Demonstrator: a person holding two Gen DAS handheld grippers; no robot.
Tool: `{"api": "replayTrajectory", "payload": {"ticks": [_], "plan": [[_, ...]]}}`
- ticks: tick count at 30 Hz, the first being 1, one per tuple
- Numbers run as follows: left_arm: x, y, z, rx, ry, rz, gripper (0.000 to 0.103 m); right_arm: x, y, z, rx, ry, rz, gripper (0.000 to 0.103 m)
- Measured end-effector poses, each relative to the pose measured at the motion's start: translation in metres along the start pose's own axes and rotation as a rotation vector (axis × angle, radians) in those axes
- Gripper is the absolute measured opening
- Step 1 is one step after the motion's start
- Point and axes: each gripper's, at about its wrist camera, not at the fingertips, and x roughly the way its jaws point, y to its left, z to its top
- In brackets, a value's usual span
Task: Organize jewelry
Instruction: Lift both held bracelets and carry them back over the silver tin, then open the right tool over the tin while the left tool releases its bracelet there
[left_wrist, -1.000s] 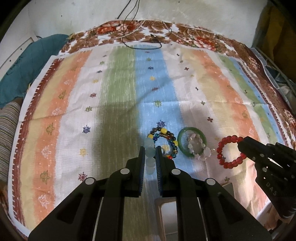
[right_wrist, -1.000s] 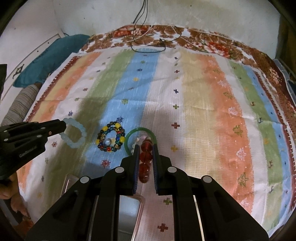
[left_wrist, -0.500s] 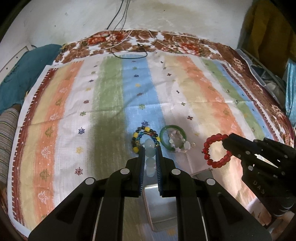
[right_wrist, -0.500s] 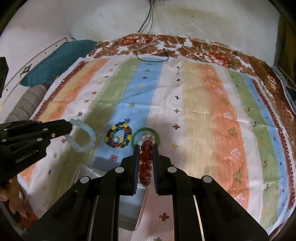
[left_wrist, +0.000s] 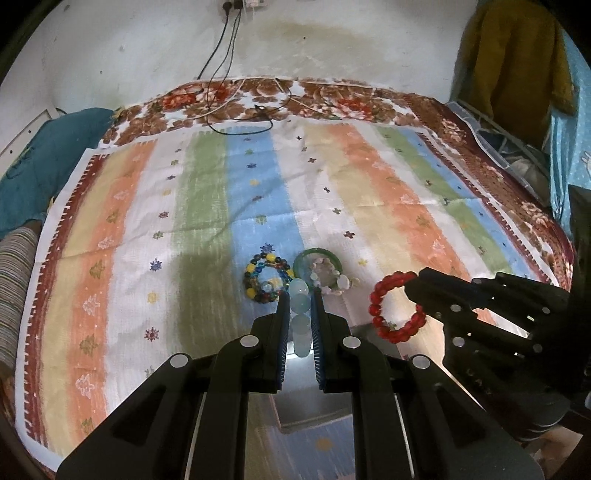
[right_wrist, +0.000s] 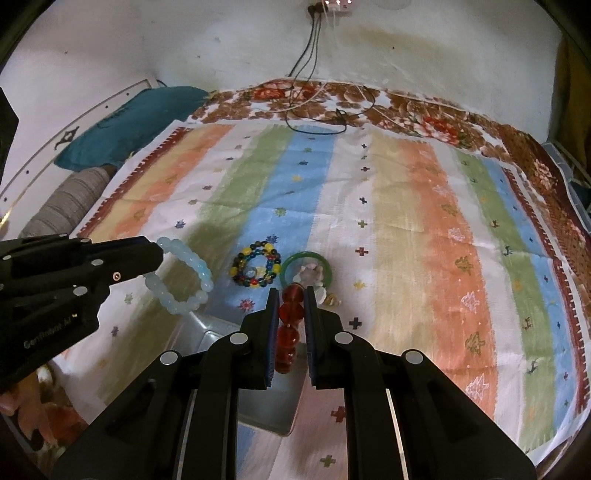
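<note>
Item, left: pale blue bead bracelet (right_wrist: 183, 276), clamped between the closed jaws of the left gripper (left_wrist: 300, 295); the loose part of the loop hangs clear of the cloth.
Item, right: red bead bracelet (left_wrist: 397, 306), pinched in the closed jaws of the right gripper (right_wrist: 291, 295); its loop dangles off the tip, free of the cloth.
Receptacle: metal tray (right_wrist: 221, 332), shiny, low-walled, directly below and just behind both gripper tips; what shows of it looks bare, though most is hidden by the gripper bodies.
Stock on cloth, first: multicoloured bead bracelet (left_wrist: 266, 277), flat on the striped cloth (left_wrist: 207, 206), just ahead of the left gripper's tip and slightly to its left.
Stock on cloth, second: green bangle (left_wrist: 317, 266), just ahead of the tips, between the two grippers; a pale pink bead bracelet (left_wrist: 330, 277) lies inside and over its near rim.
Done (judged): two of the five pieces are lifted; none appears stored.
Left (judged): lower both held bracelets into the tray, let go, then gather the three pieces on the cloth.
Caution (judged): round beads may roll in a narrow pinch; the green bangle and pale pink bead bracelet overlap.
</note>
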Motion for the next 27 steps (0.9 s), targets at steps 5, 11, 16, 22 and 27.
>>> {"api": "replayTrajectory", "payload": {"ticks": [5, 11, 16, 22, 27], "plan": [[-0.013, -0.005, -0.009, 0.009, -0.027, -0.004, 0.011, -0.006, 0.006, -0.006, -0.012, -0.004, 0.007, 0.014], [-0.02, -0.012, -0.021, 0.036, -0.027, 0.006, 0.011, -0.01, 0.01, -0.016, -0.016, 0.005, 0.025, 0.014], [-0.022, -0.015, -0.028, 0.045, -0.023, 0.008, 0.011, -0.014, 0.014, -0.025, -0.023, 0.02, 0.039, 0.014], [-0.022, -0.013, -0.03, 0.029, -0.017, 0.028, 0.016, -0.01, 0.016, -0.032, -0.027, 0.058, 0.055, 0.03], [-0.021, 0.002, -0.025, -0.036, -0.027, 0.049, 0.036, -0.01, 0.009, -0.028, -0.013, 0.046, 0.026, 0.045]]}}
